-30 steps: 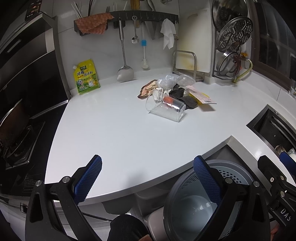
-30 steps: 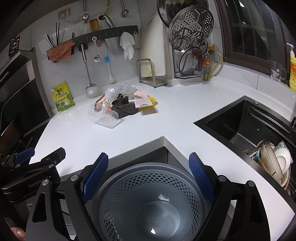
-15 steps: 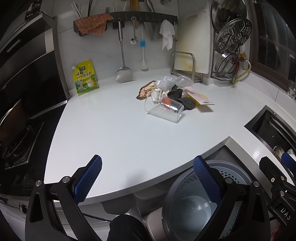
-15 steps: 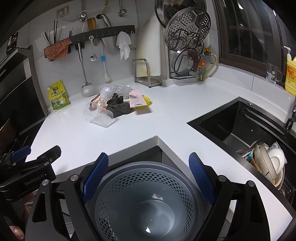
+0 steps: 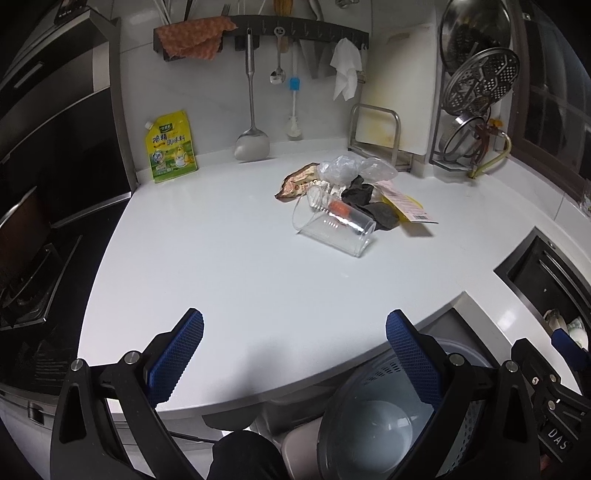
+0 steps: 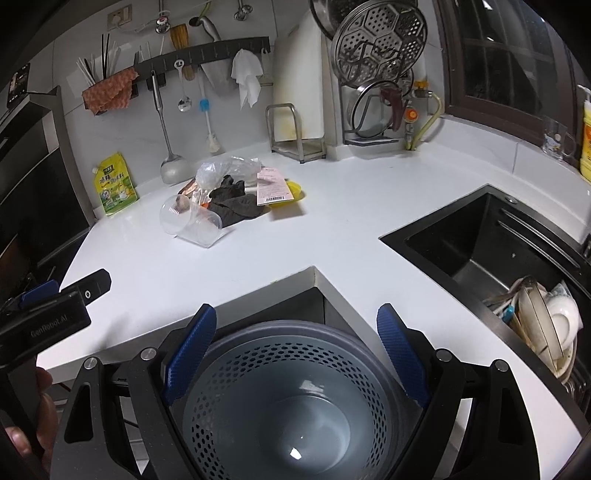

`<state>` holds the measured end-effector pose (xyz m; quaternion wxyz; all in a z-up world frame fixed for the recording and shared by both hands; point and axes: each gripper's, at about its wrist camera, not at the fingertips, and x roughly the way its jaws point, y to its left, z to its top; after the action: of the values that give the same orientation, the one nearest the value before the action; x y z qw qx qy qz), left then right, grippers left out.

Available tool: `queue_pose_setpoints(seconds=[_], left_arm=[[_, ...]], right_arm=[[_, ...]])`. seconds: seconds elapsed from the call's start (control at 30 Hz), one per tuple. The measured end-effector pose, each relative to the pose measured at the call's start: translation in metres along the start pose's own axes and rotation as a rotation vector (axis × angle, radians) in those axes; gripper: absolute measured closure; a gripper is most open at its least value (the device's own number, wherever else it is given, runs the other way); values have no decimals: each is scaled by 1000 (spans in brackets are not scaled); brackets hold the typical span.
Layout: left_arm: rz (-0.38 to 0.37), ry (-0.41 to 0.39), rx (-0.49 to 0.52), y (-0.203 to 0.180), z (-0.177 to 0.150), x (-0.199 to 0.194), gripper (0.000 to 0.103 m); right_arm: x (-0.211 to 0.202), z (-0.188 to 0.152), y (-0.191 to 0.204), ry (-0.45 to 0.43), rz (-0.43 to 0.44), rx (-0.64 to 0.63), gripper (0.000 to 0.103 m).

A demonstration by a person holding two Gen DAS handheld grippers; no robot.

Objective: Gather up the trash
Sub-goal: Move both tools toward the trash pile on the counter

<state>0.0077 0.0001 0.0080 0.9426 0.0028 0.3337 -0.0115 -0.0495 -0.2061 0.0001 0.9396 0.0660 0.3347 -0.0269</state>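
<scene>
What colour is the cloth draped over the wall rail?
Orange; the waffle-textured cloth on the dark wall rail shows best in the left wrist view.

The white countertop [image 5: 229, 266] lies bare from its near edge to the trash pile [image 5: 354, 192], so either gripper has an open path straight forward. A clear plastic cup [image 5: 334, 227] lies tipped on the pile's near side, fronting the dark cloth [image 5: 373, 205] and wrappers. A yellow pouch [image 5: 170, 147] and hanging spatula [image 5: 252, 110] line the back wall. The sink [image 6: 491, 251] opens to the right, and the perforated grey bin [image 6: 284, 398] sits below the counter's corner.

white counter [image 5: 229, 266], grey perforated bin [image 6: 280, 373], blue-padded tongs [image 6: 295, 328]
</scene>
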Motion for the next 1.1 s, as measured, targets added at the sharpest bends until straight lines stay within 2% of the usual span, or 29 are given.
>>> queue_pose_setpoints(seconds=[0.33, 0.67, 0.87, 1.1], left_arm=[[45, 13, -42, -4, 27, 41, 6], [80, 20, -83, -19, 53, 87, 6], [98, 50, -111, -26, 63, 113, 6], [97, 60, -136, -30, 70, 127, 6]], right_arm=[[58, 36, -10, 35, 59, -17, 18], [139, 107, -12, 64, 100, -72, 18], [191, 144, -4, 109, 121, -95, 18], [240, 166, 8, 175, 125, -143, 18]])
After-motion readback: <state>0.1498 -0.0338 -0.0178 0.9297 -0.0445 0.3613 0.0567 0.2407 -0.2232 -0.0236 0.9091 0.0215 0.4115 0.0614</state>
